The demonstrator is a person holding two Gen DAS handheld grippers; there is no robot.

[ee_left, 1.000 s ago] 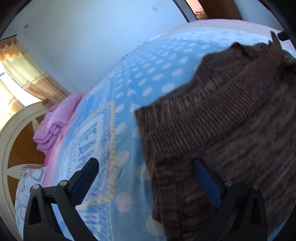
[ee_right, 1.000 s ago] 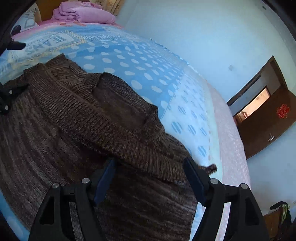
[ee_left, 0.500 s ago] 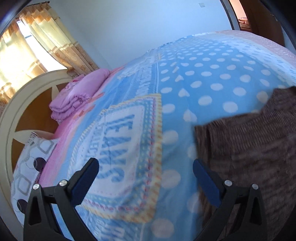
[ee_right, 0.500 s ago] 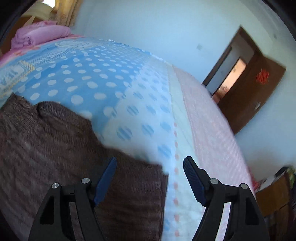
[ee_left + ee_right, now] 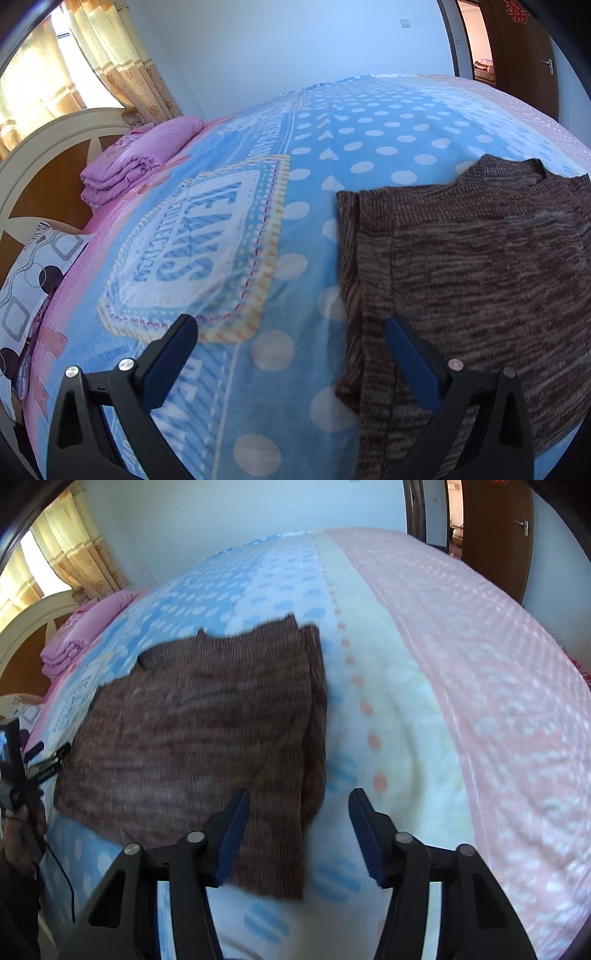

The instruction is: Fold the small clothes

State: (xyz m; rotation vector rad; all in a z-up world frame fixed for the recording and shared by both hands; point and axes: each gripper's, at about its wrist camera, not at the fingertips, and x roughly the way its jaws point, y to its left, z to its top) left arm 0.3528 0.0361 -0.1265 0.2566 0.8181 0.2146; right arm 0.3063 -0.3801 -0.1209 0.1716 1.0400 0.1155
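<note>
A blue blanket with white dots and a lettered panel covers the bed; a pink dotted band runs along its far side. A folded pink quilt lies near the cream headboard. A patterned pillow sits below it. Yellow curtains hang behind. A brown door stands open.

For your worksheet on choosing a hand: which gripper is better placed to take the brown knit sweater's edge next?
Probably right: the right gripper straddles the brown knit sweater's folded edge, jaws closing. The left gripper mostly brackets the blue dotted blanket.
</note>
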